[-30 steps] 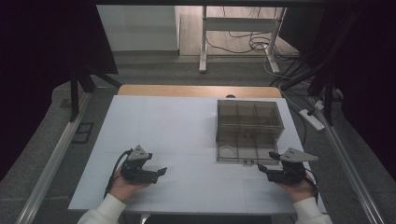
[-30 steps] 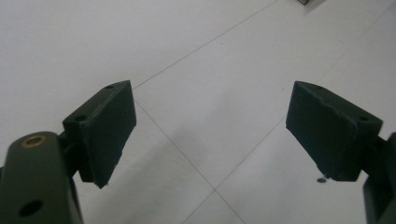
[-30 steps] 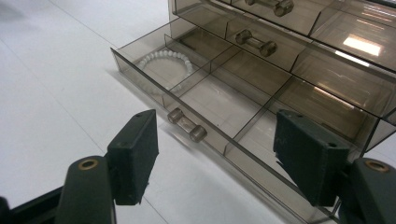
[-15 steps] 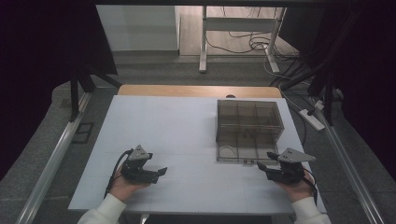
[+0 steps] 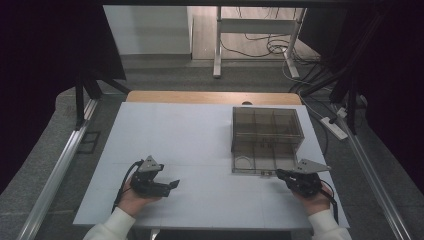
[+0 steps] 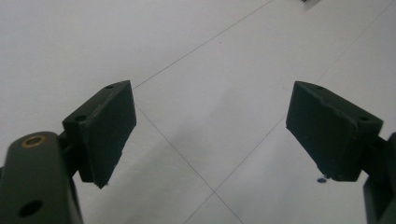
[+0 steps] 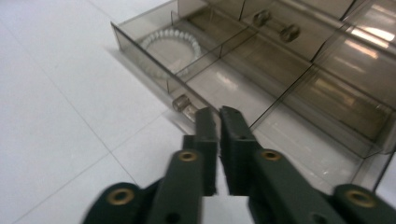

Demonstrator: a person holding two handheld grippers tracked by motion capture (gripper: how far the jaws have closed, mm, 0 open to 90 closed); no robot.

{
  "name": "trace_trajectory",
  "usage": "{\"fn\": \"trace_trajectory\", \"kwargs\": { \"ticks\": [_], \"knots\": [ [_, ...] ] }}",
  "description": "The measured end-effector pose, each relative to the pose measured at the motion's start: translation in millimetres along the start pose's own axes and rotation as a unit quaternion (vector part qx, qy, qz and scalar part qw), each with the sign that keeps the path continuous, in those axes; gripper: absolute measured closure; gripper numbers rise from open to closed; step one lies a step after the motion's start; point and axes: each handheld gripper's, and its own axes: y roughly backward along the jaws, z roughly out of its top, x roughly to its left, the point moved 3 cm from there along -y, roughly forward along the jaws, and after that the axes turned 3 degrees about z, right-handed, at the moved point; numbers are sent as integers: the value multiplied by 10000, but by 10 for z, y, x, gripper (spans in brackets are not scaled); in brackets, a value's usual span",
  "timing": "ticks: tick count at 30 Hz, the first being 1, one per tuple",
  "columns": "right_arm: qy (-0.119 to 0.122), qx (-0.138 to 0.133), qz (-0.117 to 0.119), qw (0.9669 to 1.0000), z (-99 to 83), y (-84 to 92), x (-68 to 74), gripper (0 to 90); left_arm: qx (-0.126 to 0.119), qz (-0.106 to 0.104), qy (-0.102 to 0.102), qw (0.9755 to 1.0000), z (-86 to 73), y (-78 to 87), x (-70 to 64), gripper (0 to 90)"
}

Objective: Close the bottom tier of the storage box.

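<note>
Near edge, high view: the left gripper (image 5: 171,184) rests low on the white table (image 5: 200,130), jaws spread wide with nothing between them; the left gripper view confirms this, its 2 black pads (image 6: 109,126) standing well apart over bare surface crossed by thin seam lines.

Near right: the right gripper (image 5: 280,174) points toward the front wall of the smoky clear box (image 5: 295,137); its jaws have just been closing and now stand together, only a thin slit left, with nothing visible in it.

Key relation, right gripper view: a small cylindrical piece (image 7: 183,103) lies on the table outside the box, against its front wall, just left of the right gripper (image 7: 219,113) tips rather than between them; its long axis runs roughly along the wall. The right hand is plainly the nearer; any pick-up would likely need the jaws reopened and shifted slightly left.

Farther in: a white bead bracelet (image 7: 170,44) occupies the near-left compartment; a barbell-shaped piece (image 7: 275,25) lies 1 compartment beyond.

View comparison: the high view renders the cylindrical piece as a mere speck and the bracelet as a faint ring (image 5: 244,162); the right gripper view resolves both.
</note>
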Motion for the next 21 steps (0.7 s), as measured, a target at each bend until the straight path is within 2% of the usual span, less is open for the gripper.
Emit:
{"fn": "trace_trajectory", "kwargs": {
  "ticks": [6,13,21],
  "knots": [
    [123,267,-16,9996,-43,-86,29,894,7,-3,-30,10000,1,-4,-9,161],
    [173,384,-159,9990,-66,-145,20,894,31,-3,-46,10000,-1,-10,-11,161],
    [213,505,-194,9983,-92,-216,12,894,37,5,-53,10000,-2,-12,-11,161]
  ]
}}
